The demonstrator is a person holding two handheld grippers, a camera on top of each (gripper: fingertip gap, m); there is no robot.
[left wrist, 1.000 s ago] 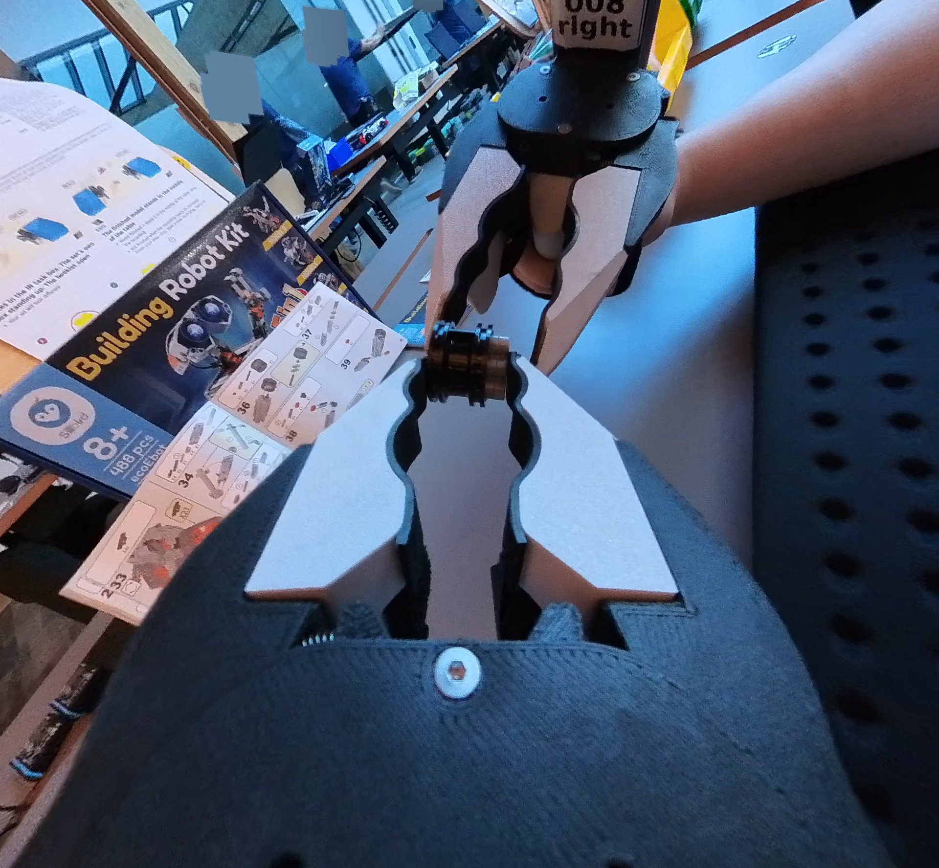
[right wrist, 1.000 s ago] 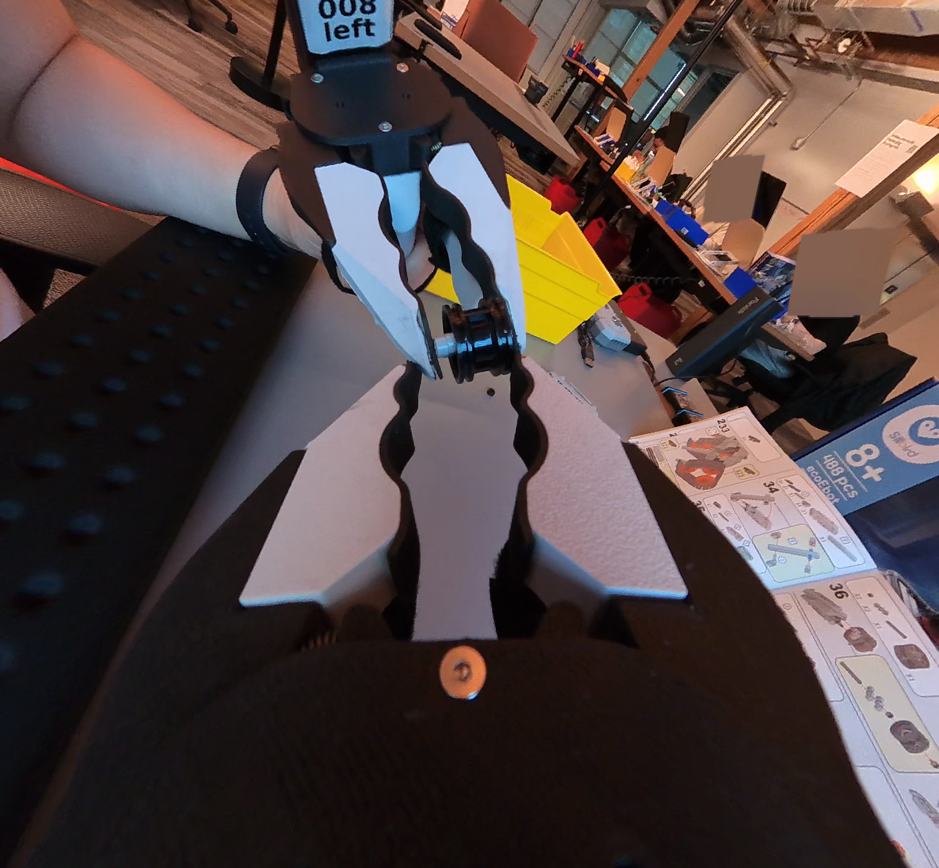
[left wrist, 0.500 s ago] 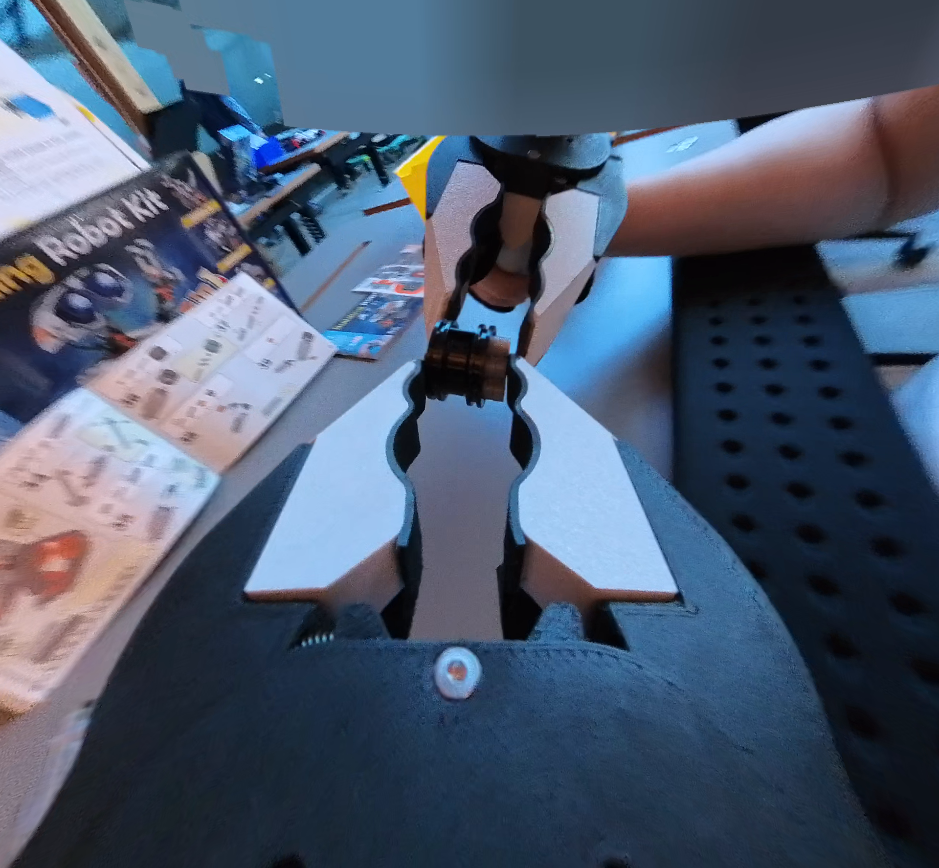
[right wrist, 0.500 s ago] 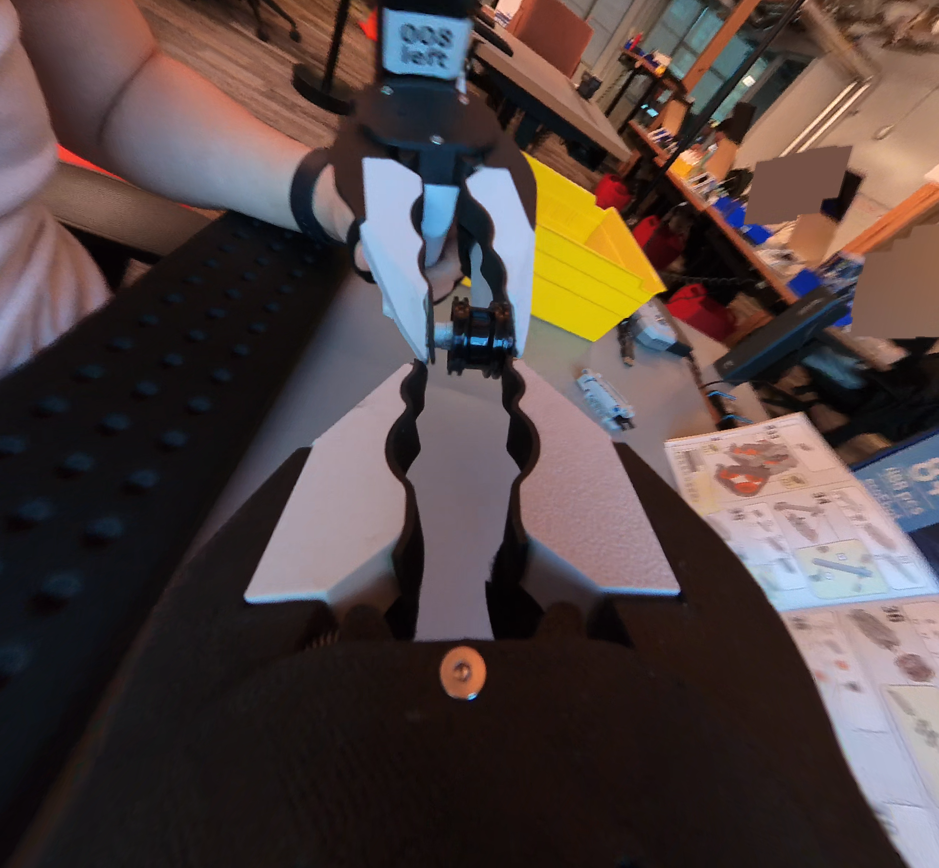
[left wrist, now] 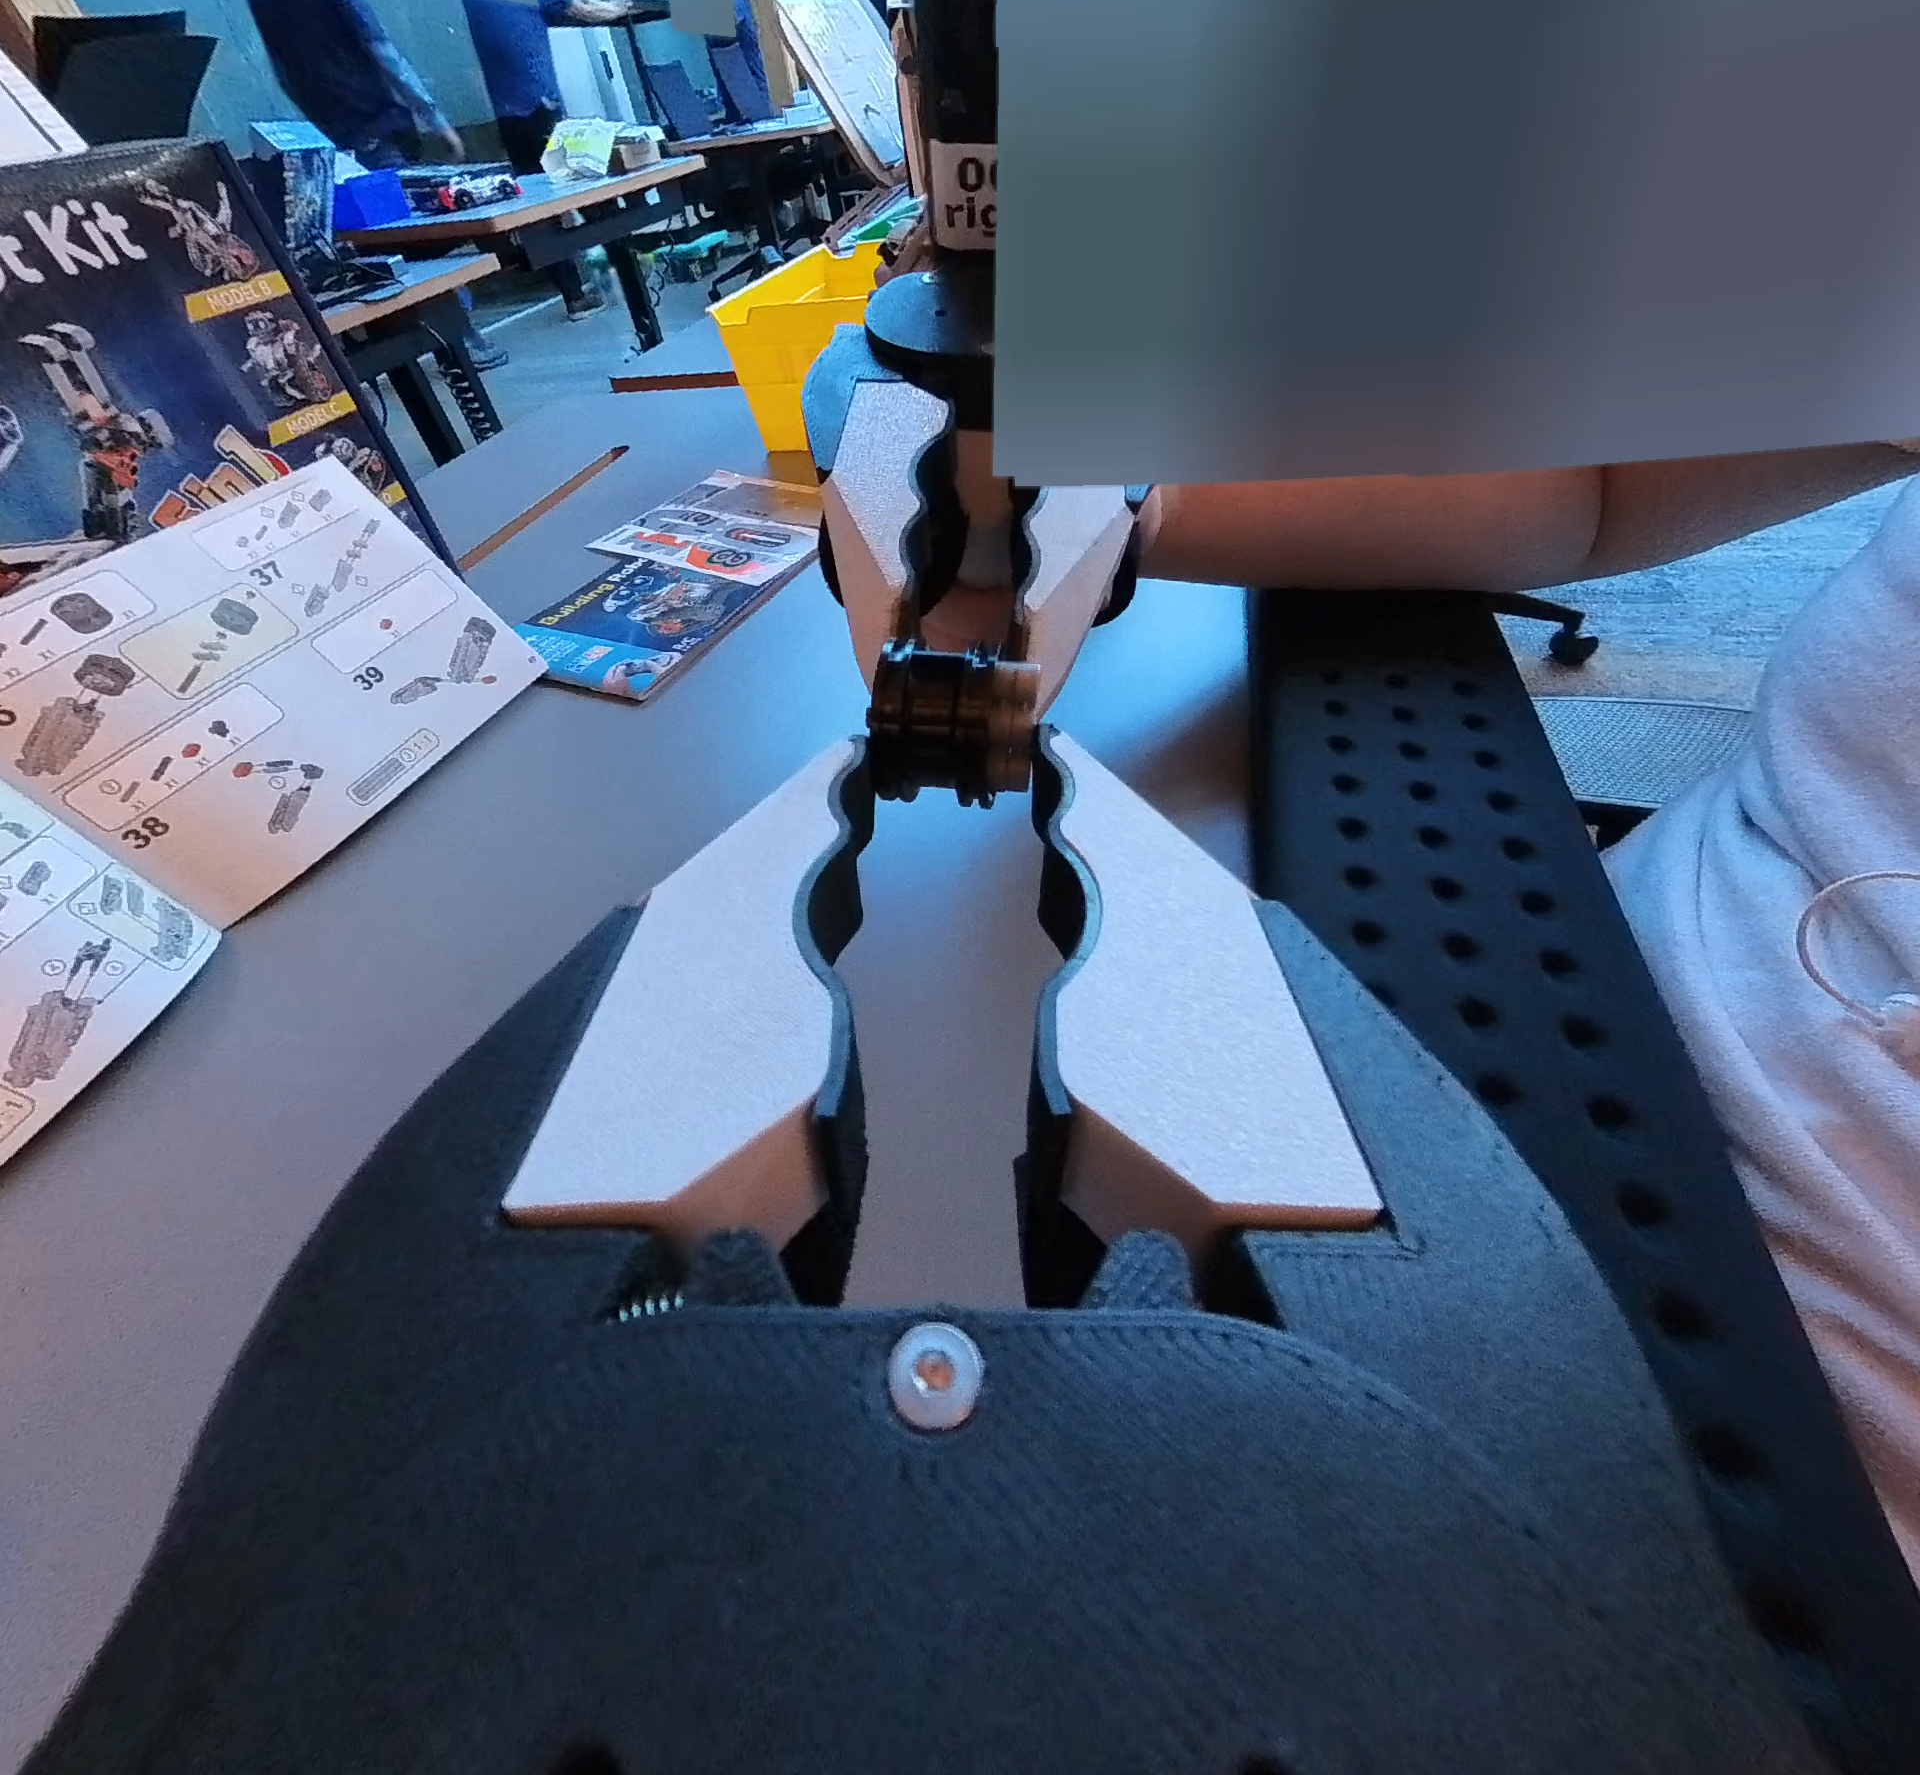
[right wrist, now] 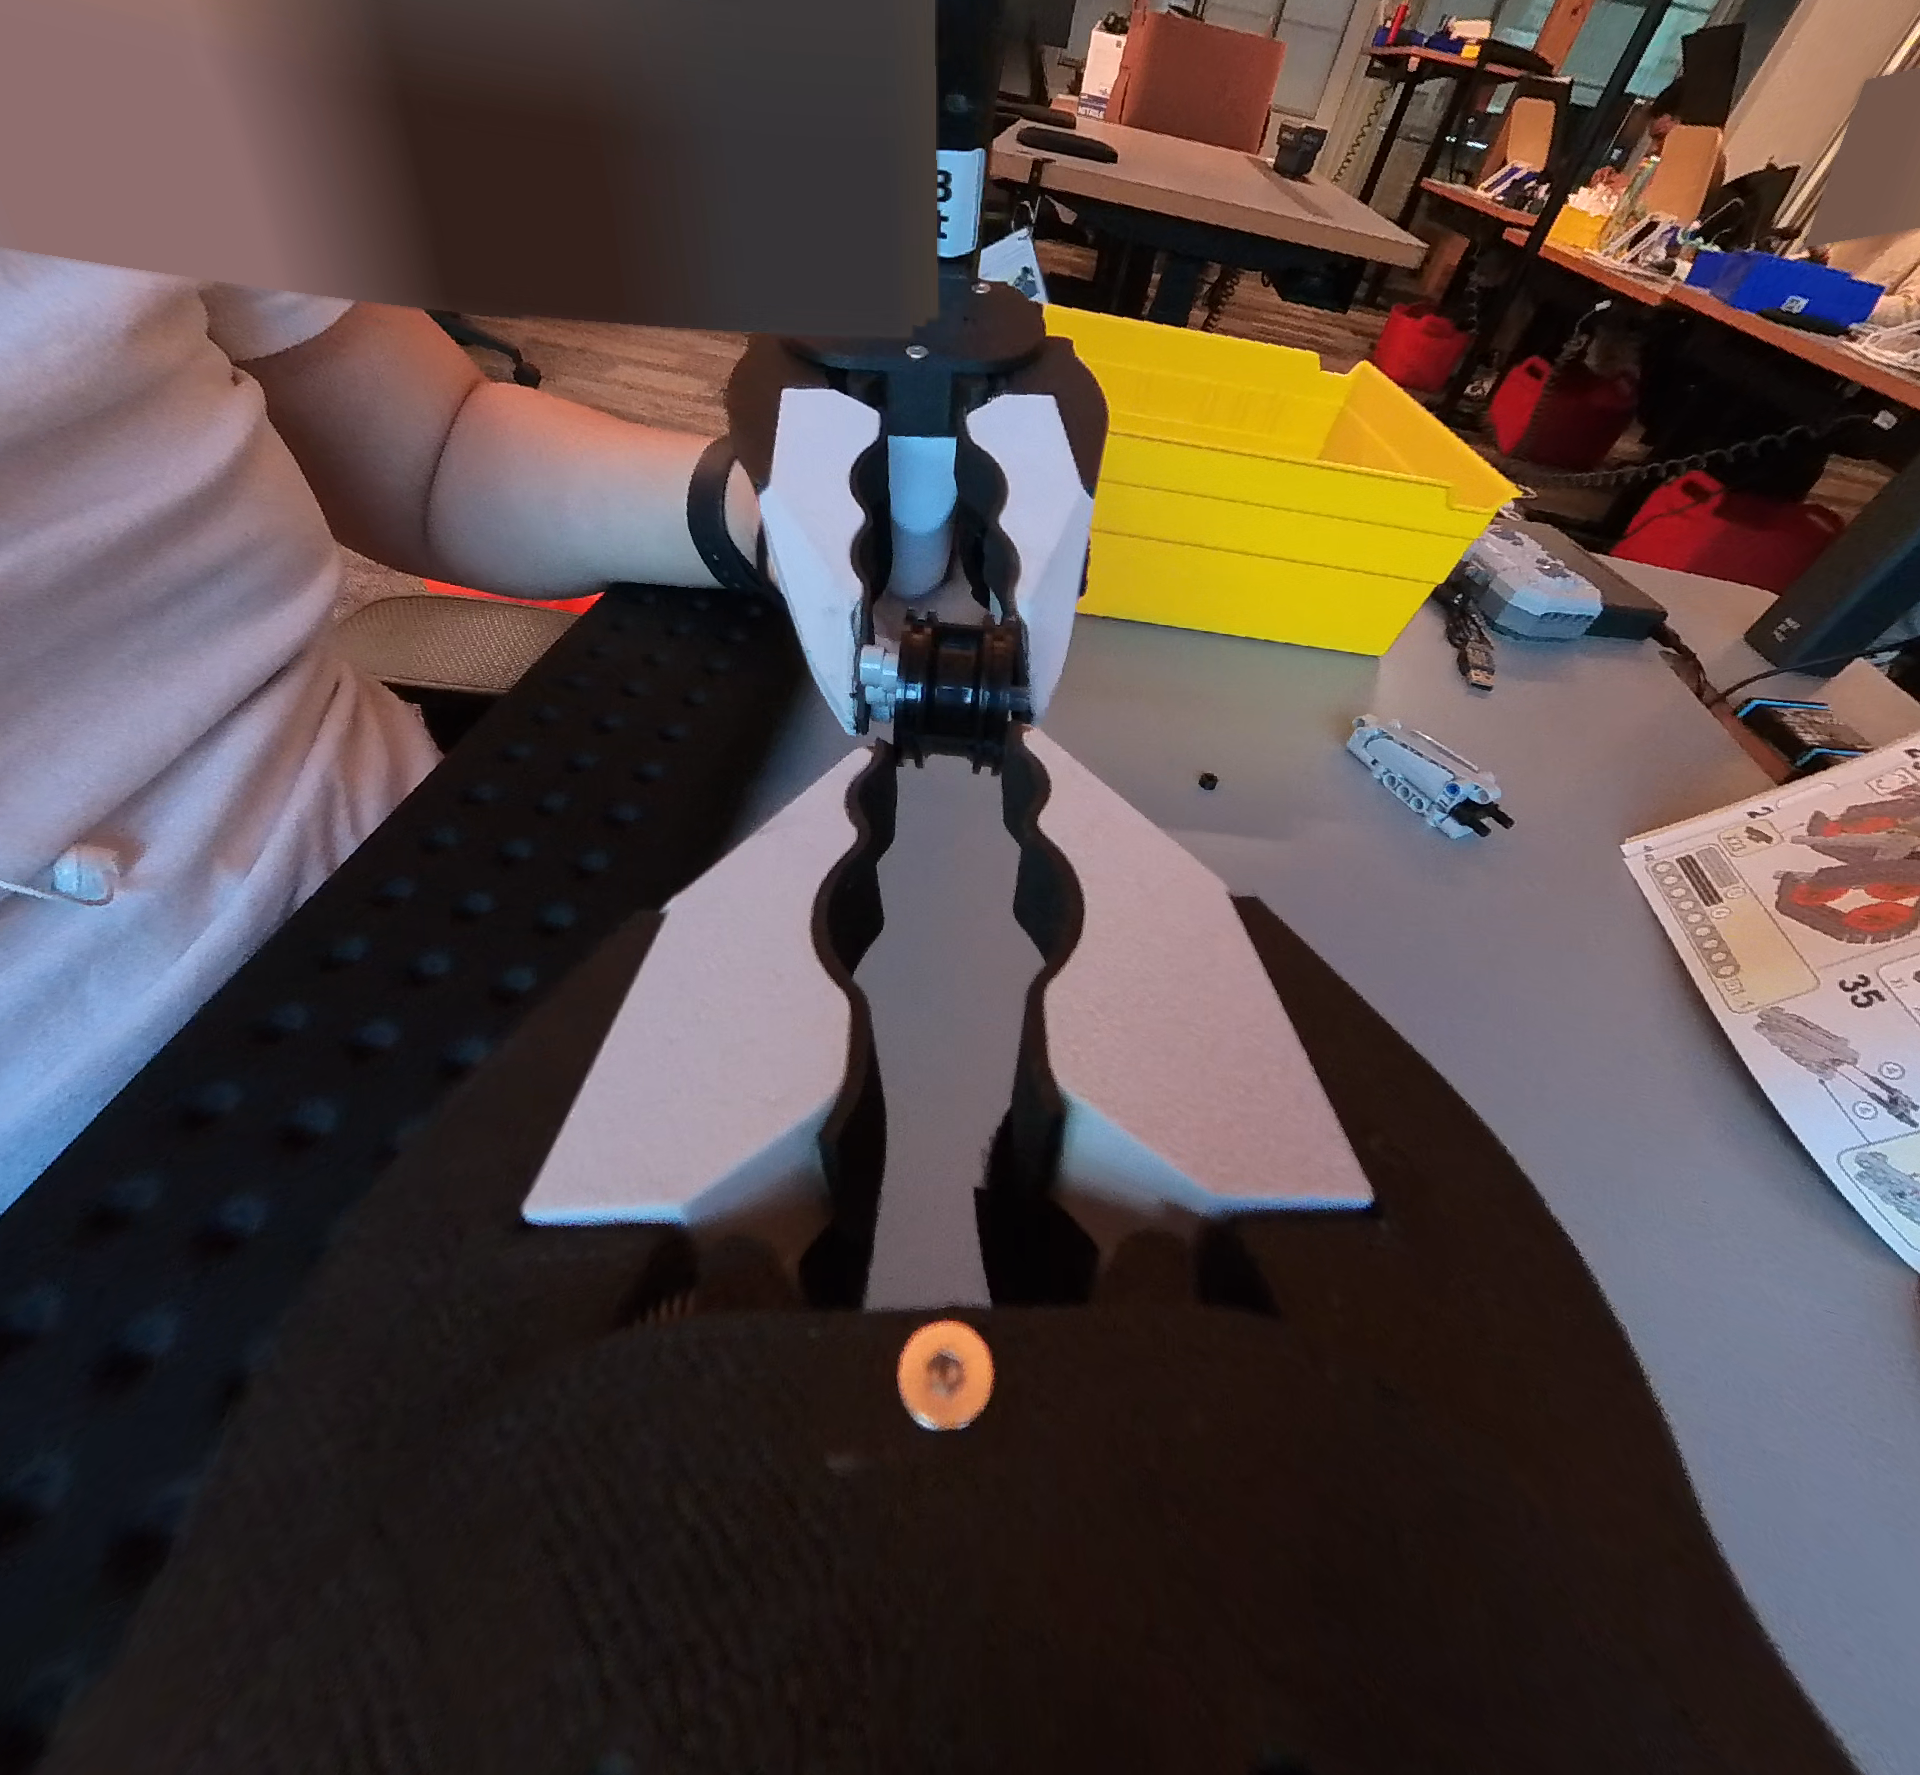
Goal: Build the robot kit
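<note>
A black wheel [left wrist: 951,728] with a grey pin on one side is held above the grey table [left wrist: 623,842], between the two grippers, which face each other tip to tip. My left gripper [left wrist: 951,754] is shut on it across its width; the right wrist view shows this gripper [right wrist: 940,676] pinching the wheel [right wrist: 951,686] and pin. My right gripper [right wrist: 943,754] has its fingers narrowed around the wheel's near edge and touches it; in the left wrist view it [left wrist: 964,650] meets the wheel from behind.
A black perforated mat [left wrist: 1455,894] lies by the person's arm. A yellow bin [right wrist: 1247,499] stands behind the grippers. Instruction sheets [left wrist: 239,665], a kit box [left wrist: 135,354] and a booklet [left wrist: 665,603] lie to one side. A small grey assembly [right wrist: 1423,775] and a tiny black piece [right wrist: 1205,780] rest on the table. Both grippers' tips are close together, under 4 cm apart.
The right gripper's fingers have closed from wide apart to narrow around the wheel. Both grippers have tilted and swung, so the background has shifted. The left gripper kept its hold.
</note>
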